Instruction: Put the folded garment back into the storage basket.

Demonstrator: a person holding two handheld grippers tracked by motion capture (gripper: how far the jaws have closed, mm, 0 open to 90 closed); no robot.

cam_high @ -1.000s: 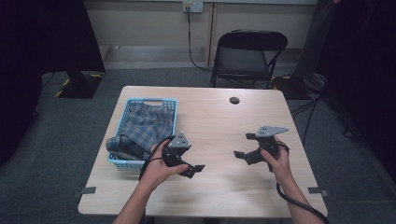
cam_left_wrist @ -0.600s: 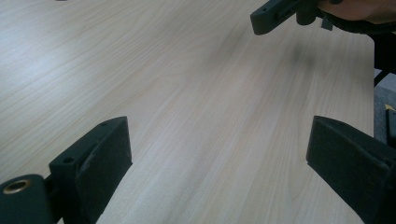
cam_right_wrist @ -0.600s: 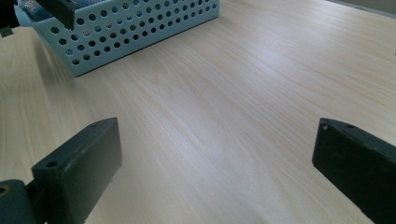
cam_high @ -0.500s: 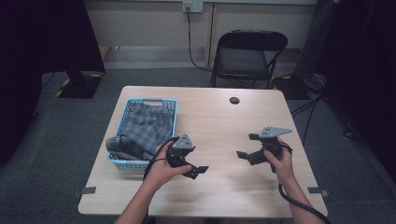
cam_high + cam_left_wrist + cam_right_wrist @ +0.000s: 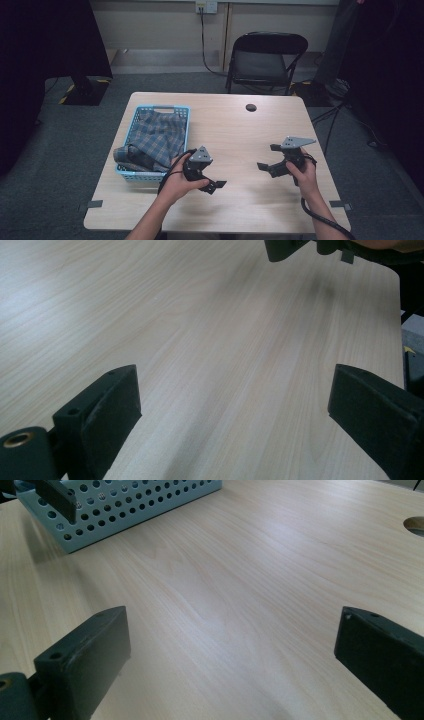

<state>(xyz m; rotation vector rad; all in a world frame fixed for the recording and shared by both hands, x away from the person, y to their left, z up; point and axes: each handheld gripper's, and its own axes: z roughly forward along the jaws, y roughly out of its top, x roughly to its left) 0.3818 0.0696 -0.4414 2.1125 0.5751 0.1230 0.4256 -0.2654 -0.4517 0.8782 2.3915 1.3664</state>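
Plaid blue-grey cloth (image 5: 155, 140) in the light blue perforated plastic basket (image 5: 131, 173) sits just left of the left tool (image 5: 209, 186), way closer than the right tool (image 5: 266, 168); both gape wide, empty.

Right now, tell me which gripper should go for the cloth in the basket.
Left. The left gripper hangs open right beside the basket, where the cloth spills over the near rim. The right gripper, also open, is across the table, farther away.

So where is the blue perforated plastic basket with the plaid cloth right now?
In the high view the blue perforated plastic basket sits at the left edge of the wooden table, holding the plaid cloth, just left of the left gripper.
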